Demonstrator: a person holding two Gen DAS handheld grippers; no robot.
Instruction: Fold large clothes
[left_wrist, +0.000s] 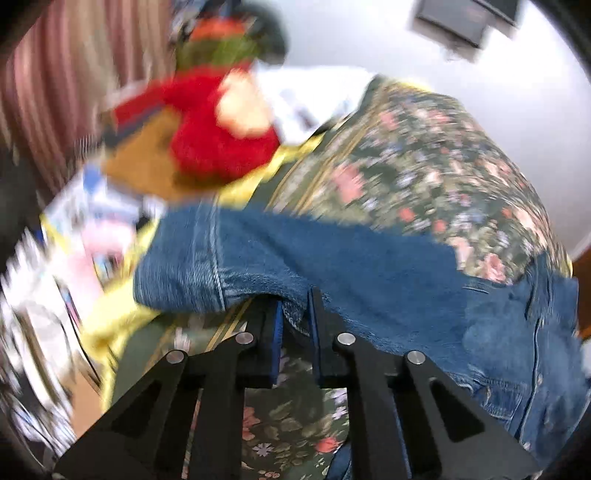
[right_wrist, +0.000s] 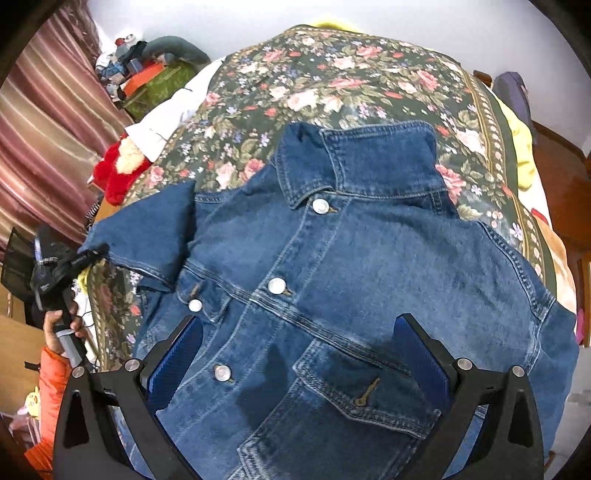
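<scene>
A blue denim jacket (right_wrist: 332, 266) lies front up on a floral bedspread (right_wrist: 332, 81), buttoned, with its collar toward the far side. Its left sleeve (left_wrist: 258, 254) is lifted and drawn across. My left gripper (left_wrist: 295, 321) is shut on that sleeve's lower edge, with denim pinched between its blue pads. In the right wrist view the left gripper (right_wrist: 90, 256) shows at the sleeve's cuff, with a hand (right_wrist: 59, 328) on its handle. My right gripper (right_wrist: 299, 350) hovers open over the jacket's lower front, with its fingers on either side of the button placket and a chest pocket (right_wrist: 362, 395).
A red plush toy (left_wrist: 221, 140) and a white cloth (right_wrist: 166, 118) lie at the bed's left edge, beside striped curtains (right_wrist: 48, 129). Clutter and a green box (right_wrist: 159, 85) stand at the far left. A yellow blanket (right_wrist: 521, 147) lines the bed's right side.
</scene>
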